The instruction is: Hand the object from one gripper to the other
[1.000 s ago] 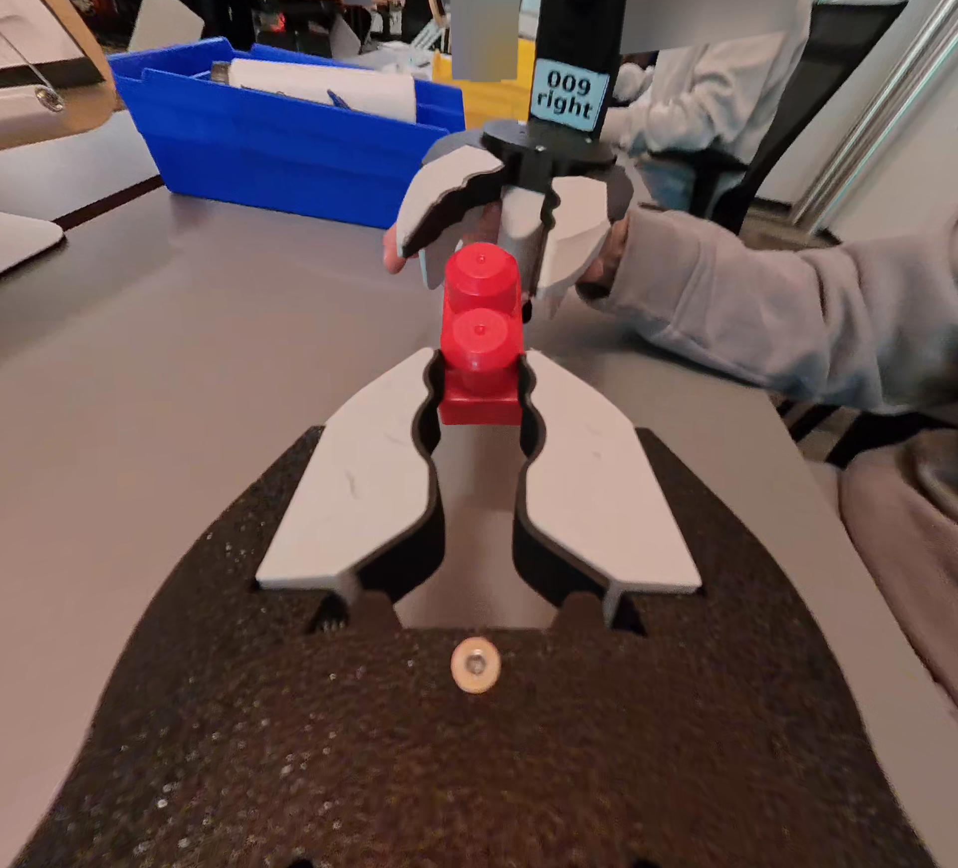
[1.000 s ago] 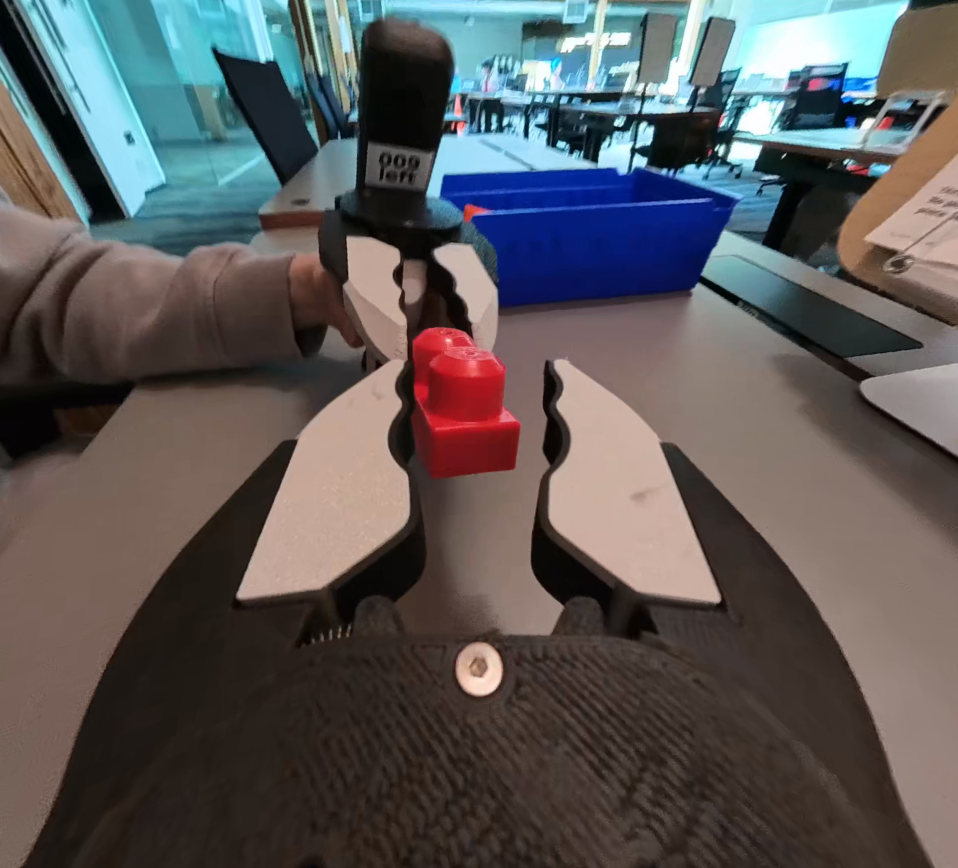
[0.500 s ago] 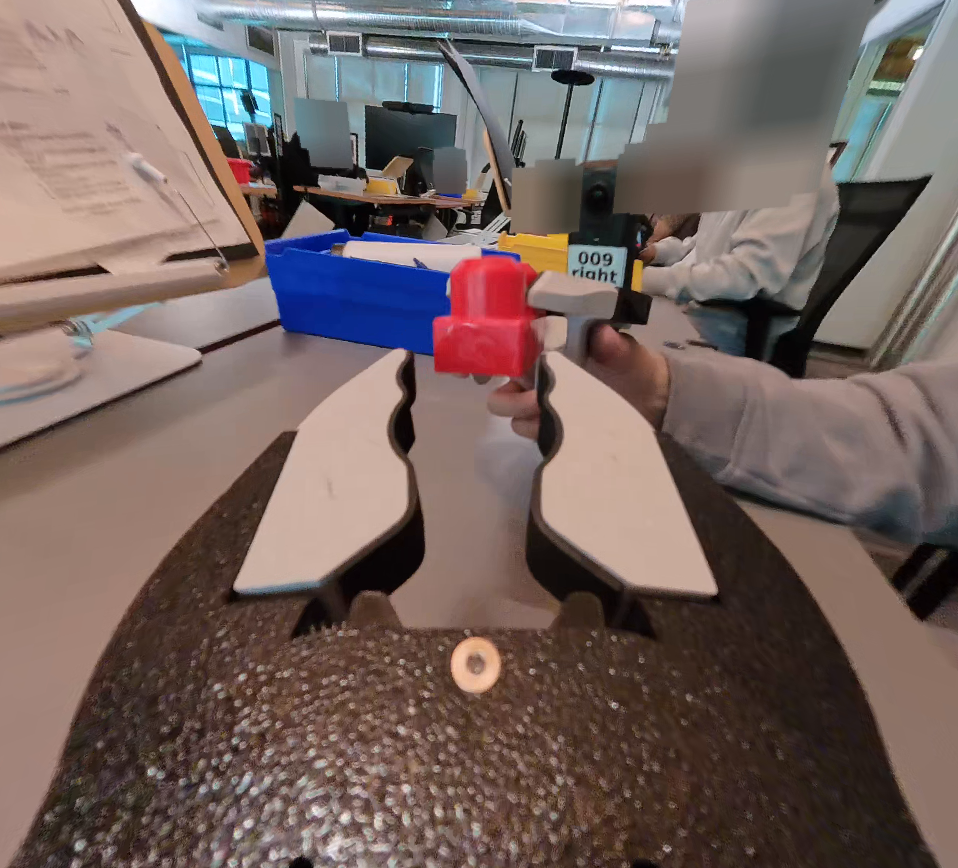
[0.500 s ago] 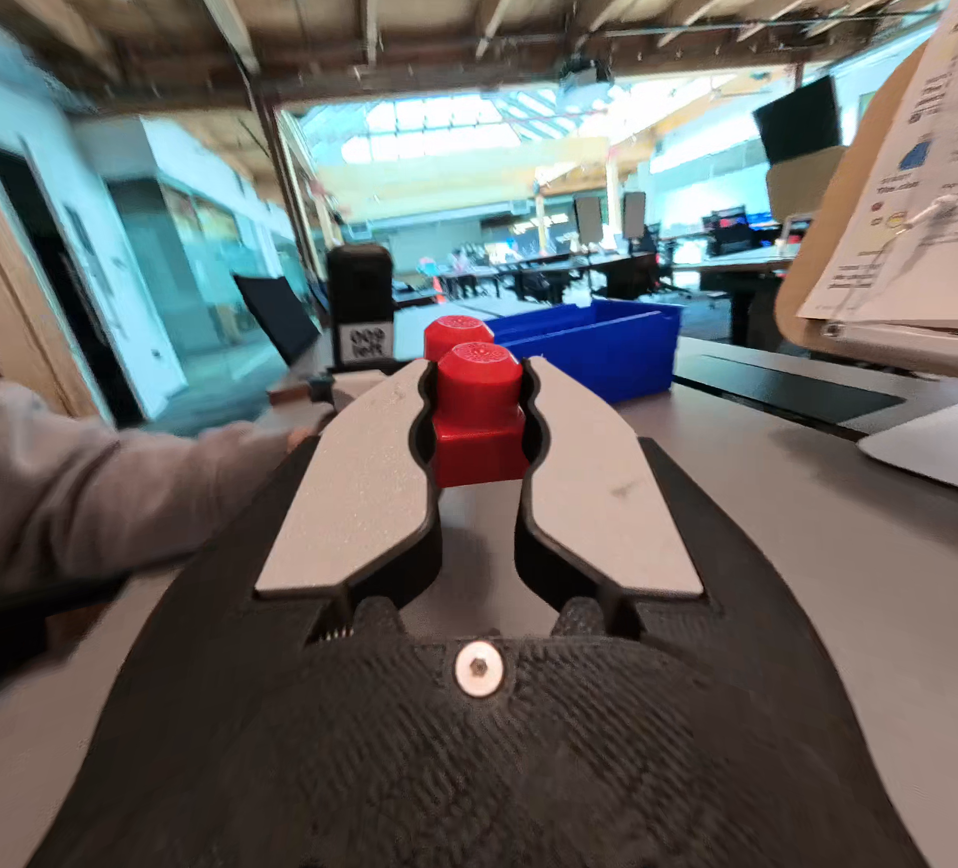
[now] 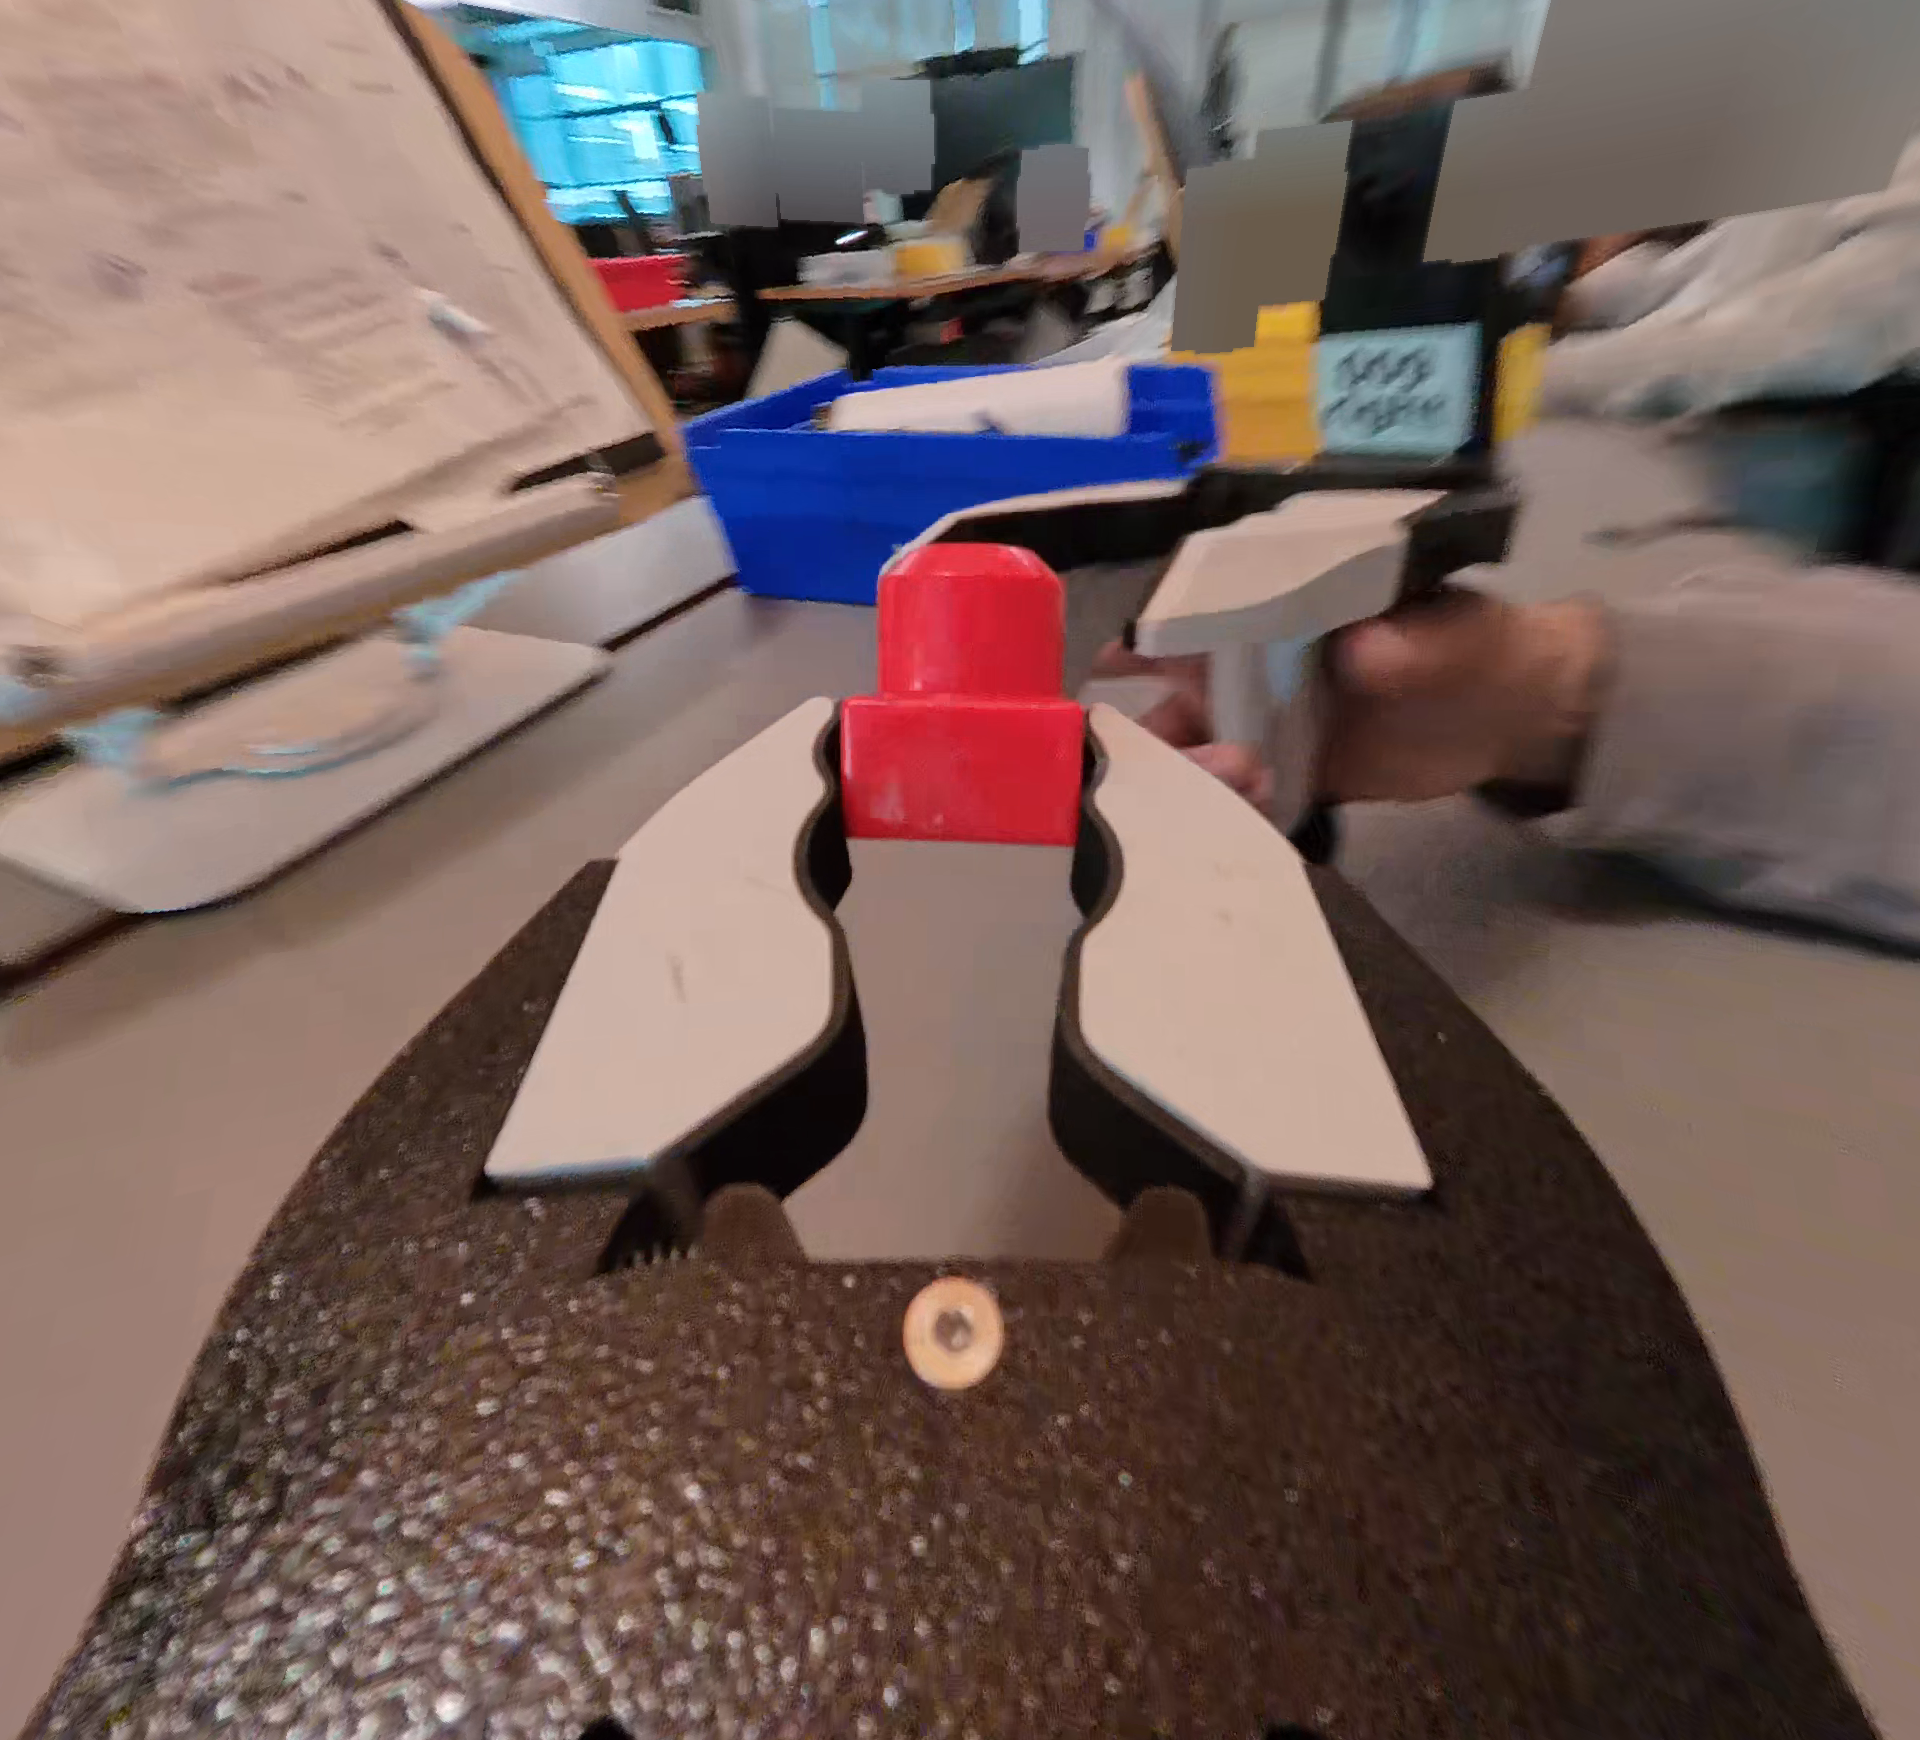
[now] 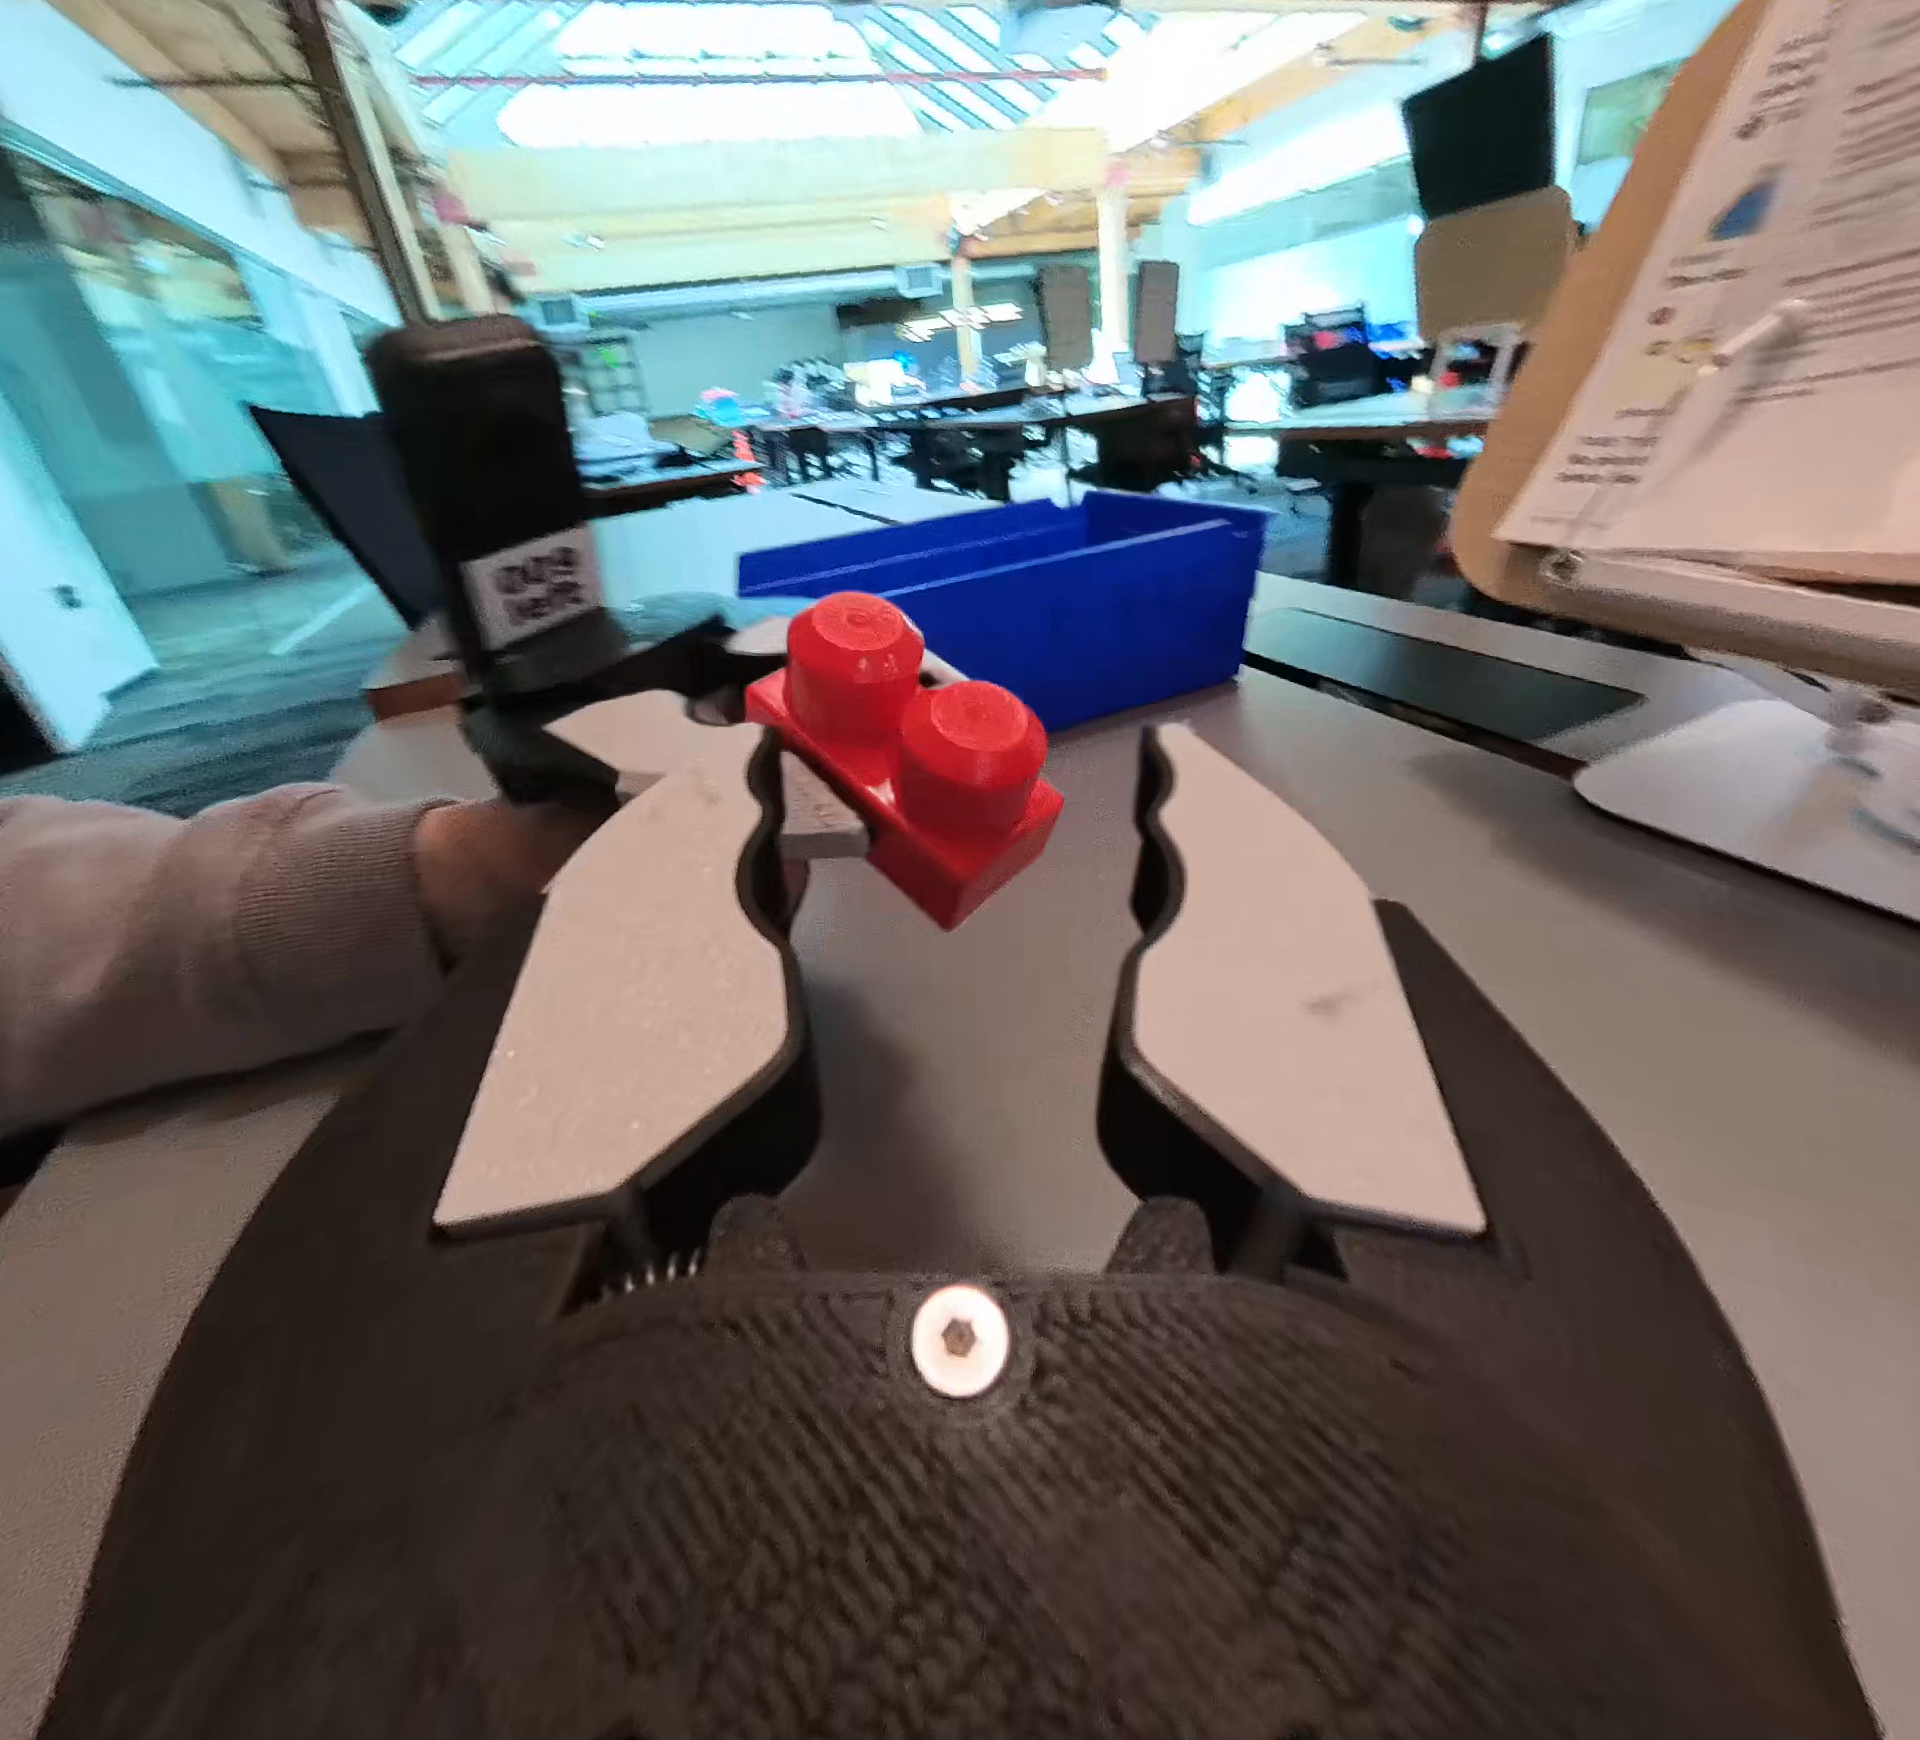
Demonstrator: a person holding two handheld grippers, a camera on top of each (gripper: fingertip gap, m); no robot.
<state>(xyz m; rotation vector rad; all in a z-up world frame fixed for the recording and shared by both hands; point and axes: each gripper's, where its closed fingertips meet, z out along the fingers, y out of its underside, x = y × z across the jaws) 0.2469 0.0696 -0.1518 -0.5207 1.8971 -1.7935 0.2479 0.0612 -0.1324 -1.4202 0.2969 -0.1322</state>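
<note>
The red two-stud block (image 5: 961, 734) sits pinched btwn the tips of the left gripper (image 5: 961, 771), both grey fingers pressed against the sides of its base, studs up; it's held in the air above the grey table (image 5: 312, 1015), not touching it. In the right wrist view the same block (image 6: 914, 781) shows tilted, one stud nearer the camera, the left gripper's fingers closed on its far-left side, w/ a hand (image 6: 473, 869) and grey sleeve behind that tool. The right gripper (image 6: 951, 791) is spread wide: the block lies in the gap btwn its fingertips but neither finger touches it, clear space on the right side esp. In the left wrist view the right gripper (image 5: 1195, 568) appears just right of and behind the block, fingers apart, held by a hand (image 5: 1455, 703) in a grey sleeve. A blue bin (image 5: 935, 485) stands toward the far edge of the table w/ a white roll-like item (image 5: 987, 407) in it; in the right wrist view the bin (image 6: 1060, 594) is behind the block. A paper stand (image 5: 260, 288) is at the table's left side in the left view, and at the right edge (image 6: 1766, 288) in the right view. Both views are somewhat blurred.
</note>
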